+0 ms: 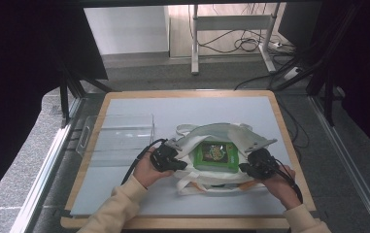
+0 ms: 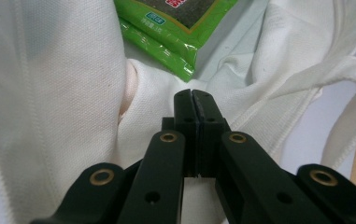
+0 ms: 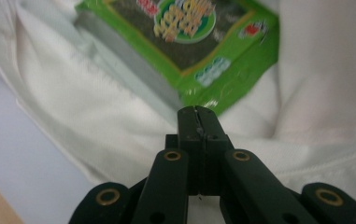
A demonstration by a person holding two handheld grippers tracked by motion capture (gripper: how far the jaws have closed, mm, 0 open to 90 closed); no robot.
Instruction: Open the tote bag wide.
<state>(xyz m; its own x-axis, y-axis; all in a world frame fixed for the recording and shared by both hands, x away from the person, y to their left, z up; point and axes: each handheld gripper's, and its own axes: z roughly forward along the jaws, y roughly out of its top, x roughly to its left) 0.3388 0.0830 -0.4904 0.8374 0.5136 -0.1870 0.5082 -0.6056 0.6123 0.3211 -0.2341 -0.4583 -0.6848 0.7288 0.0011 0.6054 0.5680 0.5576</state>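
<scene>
A: Near edge: left gripper (image 1: 176, 164) and right gripper (image 1: 245, 168), both with jaws pressed together, nothing visibly pinched.

B: Between these 2, just beyond, the green packet (image 1: 215, 155) lies in the tote bag (image 1: 192, 141), equally near both.

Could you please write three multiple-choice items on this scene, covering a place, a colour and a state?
1. Where is the packet?
A. in the open mouth of the white tote bag
B. in the clear tray
C. on the floor

2. What colour is the packet mainly?
A. red
B. green
C. blue

3. How do the jaws of the left gripper and right gripper stand?
A. both wide open
B. one open
C. both shut

Answers:
1 A, the high view shows it ringed by bag cloth.
2 B, its wrapper is bright green.
3 C, in each gripper view the jaws meet.
</scene>
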